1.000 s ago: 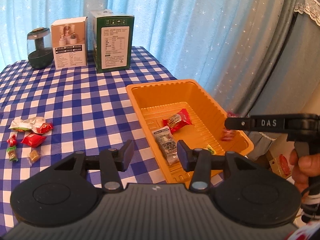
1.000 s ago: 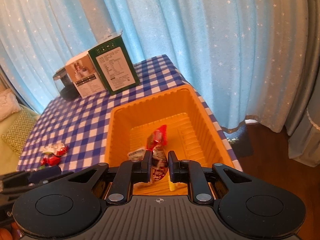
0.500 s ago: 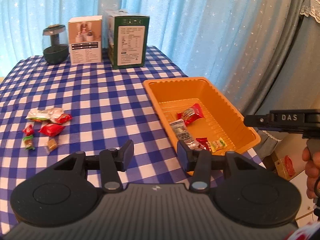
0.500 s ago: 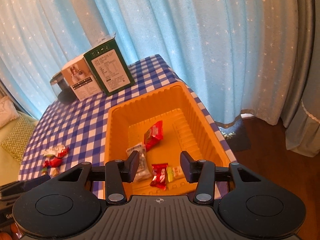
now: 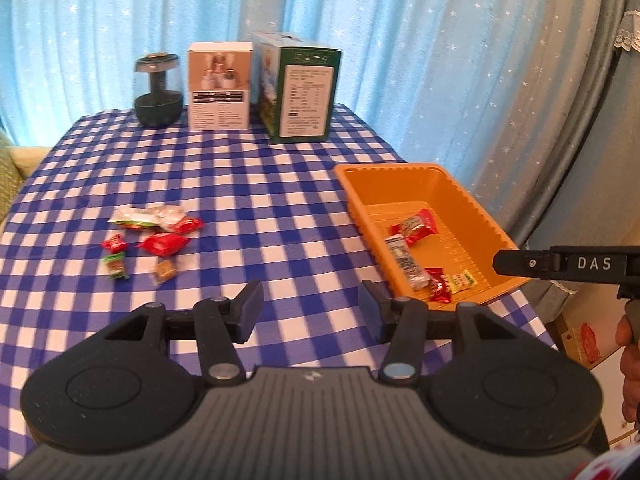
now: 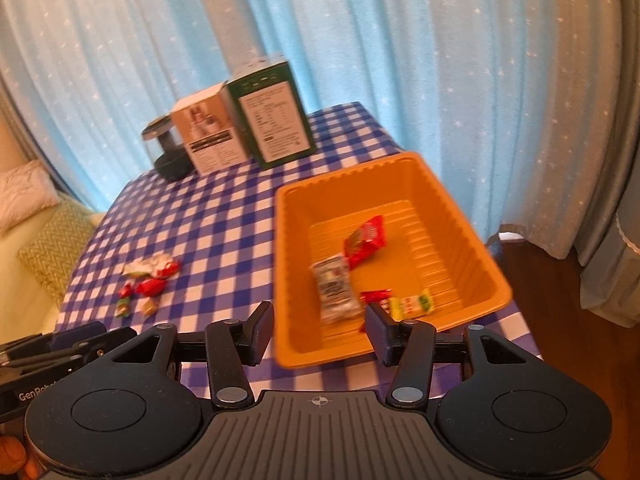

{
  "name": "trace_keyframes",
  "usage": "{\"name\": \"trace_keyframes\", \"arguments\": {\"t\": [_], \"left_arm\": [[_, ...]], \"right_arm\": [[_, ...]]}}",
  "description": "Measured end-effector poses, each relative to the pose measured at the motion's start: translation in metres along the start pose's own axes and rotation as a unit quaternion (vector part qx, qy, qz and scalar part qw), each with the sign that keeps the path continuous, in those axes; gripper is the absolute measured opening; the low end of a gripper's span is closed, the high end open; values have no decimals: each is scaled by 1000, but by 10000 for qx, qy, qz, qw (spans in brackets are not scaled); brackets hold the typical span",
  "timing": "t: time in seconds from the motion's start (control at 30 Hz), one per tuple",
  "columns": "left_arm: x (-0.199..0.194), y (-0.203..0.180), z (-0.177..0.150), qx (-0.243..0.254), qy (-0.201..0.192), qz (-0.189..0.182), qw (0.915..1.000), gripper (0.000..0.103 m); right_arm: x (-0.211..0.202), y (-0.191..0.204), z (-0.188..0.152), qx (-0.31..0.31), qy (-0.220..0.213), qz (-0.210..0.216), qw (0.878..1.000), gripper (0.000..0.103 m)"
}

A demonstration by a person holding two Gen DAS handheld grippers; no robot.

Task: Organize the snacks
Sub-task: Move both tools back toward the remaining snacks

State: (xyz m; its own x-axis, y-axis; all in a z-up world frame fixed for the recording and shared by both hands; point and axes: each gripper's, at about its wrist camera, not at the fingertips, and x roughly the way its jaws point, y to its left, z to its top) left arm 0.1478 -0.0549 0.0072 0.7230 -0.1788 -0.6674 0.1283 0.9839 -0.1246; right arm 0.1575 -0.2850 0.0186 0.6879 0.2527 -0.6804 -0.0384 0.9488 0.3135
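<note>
An orange tray sits at the table's right edge. In it lie a red packet, a grey-white packet, a small red sweet and a yellow-green sweet. Several loose snacks lie on the checked cloth to the left. My left gripper hovers over the cloth between the tray and the pile, its jaws opening with nothing between them. My right gripper hangs above the tray's near rim, jaws opening and holding nothing.
A green box, a white box and a dark jar stand at the table's back edge before blue curtains. The right tool's body and a hand show at the right. The table drops off just beyond the tray.
My right gripper opened and let go of a small red sweet and a yellow-green one, which now lie in the tray. Both grippers drew back; the left view swung towards the loose snacks.
</note>
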Motion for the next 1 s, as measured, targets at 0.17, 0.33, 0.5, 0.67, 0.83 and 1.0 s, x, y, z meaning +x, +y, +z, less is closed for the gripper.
{"name": "trace_keyframes", "arguments": {"t": [0.17, 0.33, 0.5, 0.67, 0.83, 1.0], "left_arm": [[-16, 21, -9, -48, 8, 142, 9999, 48], [-31, 46, -17, -157, -25, 403, 9991, 48], [-39, 71, -19, -332, -43, 628, 9975, 48], [-44, 89, -21, -434, -32, 779, 9960, 48], [-48, 99, -20, -456, -19, 895, 9949, 48], [-52, 111, -14, -481, -28, 974, 9941, 48]], "right_arm": [[3, 24, -9, -157, 71, 164, 9997, 51], [7, 47, -17, -324, 143, 288, 9990, 51], [13, 63, -23, -452, 219, 392, 9980, 51], [18, 75, -26, -504, 250, 501, 9972, 52], [26, 85, -26, -567, 281, 636, 9960, 52], [31, 96, -27, -663, 212, 770, 9946, 52]]}}
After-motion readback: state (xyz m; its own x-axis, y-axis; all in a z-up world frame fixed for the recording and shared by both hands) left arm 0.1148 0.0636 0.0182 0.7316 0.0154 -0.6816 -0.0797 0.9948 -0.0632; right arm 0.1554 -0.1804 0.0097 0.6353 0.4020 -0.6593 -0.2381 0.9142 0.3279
